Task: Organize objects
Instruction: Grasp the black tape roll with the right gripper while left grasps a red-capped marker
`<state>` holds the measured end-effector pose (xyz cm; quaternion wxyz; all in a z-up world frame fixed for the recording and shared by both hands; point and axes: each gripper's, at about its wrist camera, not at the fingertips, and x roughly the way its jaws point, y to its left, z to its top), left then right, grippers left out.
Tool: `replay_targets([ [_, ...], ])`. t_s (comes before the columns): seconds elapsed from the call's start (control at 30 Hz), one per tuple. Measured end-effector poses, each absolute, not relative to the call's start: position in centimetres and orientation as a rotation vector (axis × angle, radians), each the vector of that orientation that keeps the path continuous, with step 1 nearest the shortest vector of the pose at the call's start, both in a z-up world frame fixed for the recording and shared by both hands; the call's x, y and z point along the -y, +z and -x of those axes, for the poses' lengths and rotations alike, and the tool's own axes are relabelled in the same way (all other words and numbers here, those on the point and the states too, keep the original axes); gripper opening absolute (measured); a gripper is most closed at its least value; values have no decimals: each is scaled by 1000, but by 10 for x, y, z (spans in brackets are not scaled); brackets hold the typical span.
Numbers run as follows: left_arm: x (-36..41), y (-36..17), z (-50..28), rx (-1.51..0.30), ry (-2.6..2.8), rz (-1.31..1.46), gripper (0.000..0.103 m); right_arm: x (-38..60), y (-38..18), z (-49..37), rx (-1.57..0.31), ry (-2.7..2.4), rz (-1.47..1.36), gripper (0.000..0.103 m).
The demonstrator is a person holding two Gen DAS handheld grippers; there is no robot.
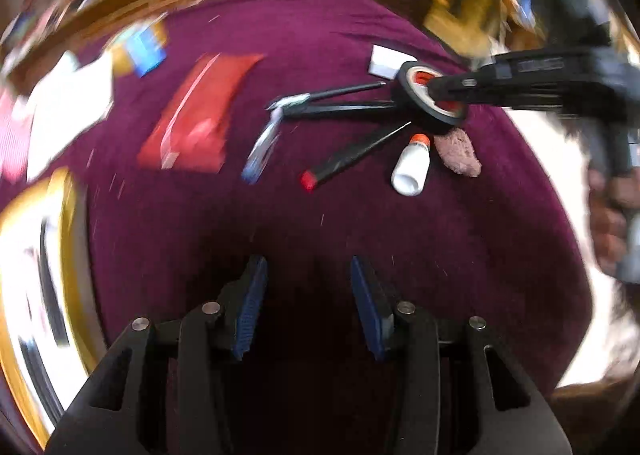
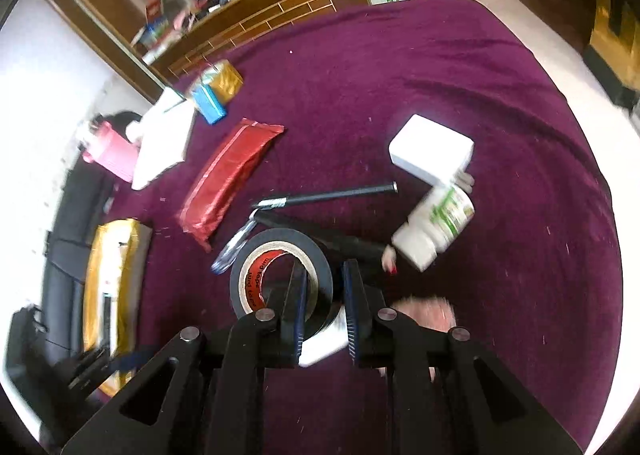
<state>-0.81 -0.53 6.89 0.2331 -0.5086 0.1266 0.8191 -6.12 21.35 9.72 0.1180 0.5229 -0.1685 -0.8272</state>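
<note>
A black roll of tape (image 2: 280, 267) with a red core stands tilted on the purple cloth (image 2: 440, 75). My right gripper (image 2: 322, 275) is shut on the tape's wall, one finger inside the core and one outside; it also shows in the left wrist view (image 1: 448, 95) on the tape (image 1: 416, 95). My left gripper (image 1: 306, 287) is open and empty above bare cloth. Around the tape lie a black pen (image 2: 328, 193), a red-capped black marker (image 1: 352, 159), a white bottle (image 2: 436, 227), a white box (image 2: 432, 153) and a red pouch (image 2: 228, 183).
A gold-edged box (image 2: 116, 287) lies at the left. A white packet (image 2: 164, 143), a blue box (image 2: 208, 103), a gold box (image 2: 226, 79) and a pink bottle (image 2: 108, 155) are at the far left. A pink fuzzy thing (image 1: 458, 155) lies near the tape.
</note>
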Motion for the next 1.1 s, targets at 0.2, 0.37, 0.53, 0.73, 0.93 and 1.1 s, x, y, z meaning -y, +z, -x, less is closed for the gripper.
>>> replay_targets([
  [0.2, -60, 47, 42, -666, 2132, 1249, 41, -244, 102, 24, 659, -2375, -1525, 15],
  [0.37, -89, 32, 71, -712, 2085, 1246, 42, -269, 99, -1, 757, -2388, -1542, 16],
  [0.53, -95, 32, 79, -616, 2057, 1321, 23, -287, 96, -13, 812, -2410, -1547, 16],
  [0.73, -75, 34, 63, -438, 2060, 1408, 12, -284, 89, -10, 838, -2382, -1552, 16],
  [0.93, -33, 40, 50, -223, 2113, 1463, 12, -257, 84, -5, 820, -2319, -1549, 15],
  [1.1, 14, 65, 27, -45, 2199, 1437, 12, -225, 83, -2, 807, -2244, -1539, 15],
])
